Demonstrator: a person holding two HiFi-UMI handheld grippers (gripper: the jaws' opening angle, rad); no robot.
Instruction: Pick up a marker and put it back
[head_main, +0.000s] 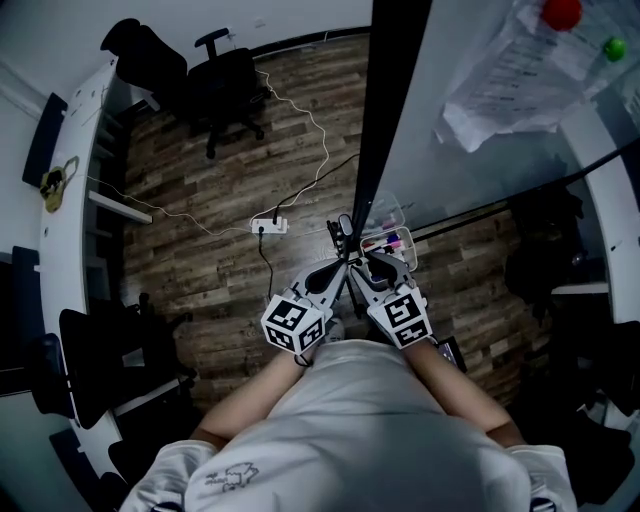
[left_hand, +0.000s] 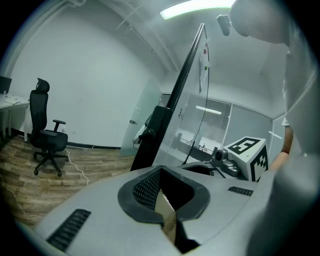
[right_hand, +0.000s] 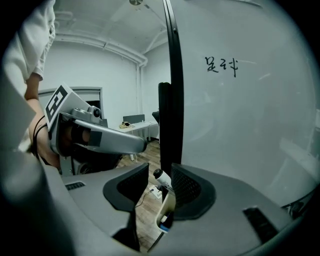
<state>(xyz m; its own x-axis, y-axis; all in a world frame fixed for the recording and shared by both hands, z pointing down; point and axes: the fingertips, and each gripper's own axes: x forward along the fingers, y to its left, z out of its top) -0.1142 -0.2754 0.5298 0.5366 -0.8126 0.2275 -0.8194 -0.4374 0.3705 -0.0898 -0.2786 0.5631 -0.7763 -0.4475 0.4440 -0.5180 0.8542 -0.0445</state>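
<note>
Straight ahead of the right gripper's (right_hand: 160, 167) jaws, passage is being blocked by the whiteboard's black frame (right_hand: 170, 100). The gap between them is being occupied by a marker (right_hand: 163, 180). Just left, room is being taken by the left gripper (left_hand: 161, 169); left of its jaws, floor (left_hand: 30, 185) is being left open.

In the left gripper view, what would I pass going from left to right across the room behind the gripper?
Desk → black office chair → black whiteboard frame → cube with square markers.
</note>
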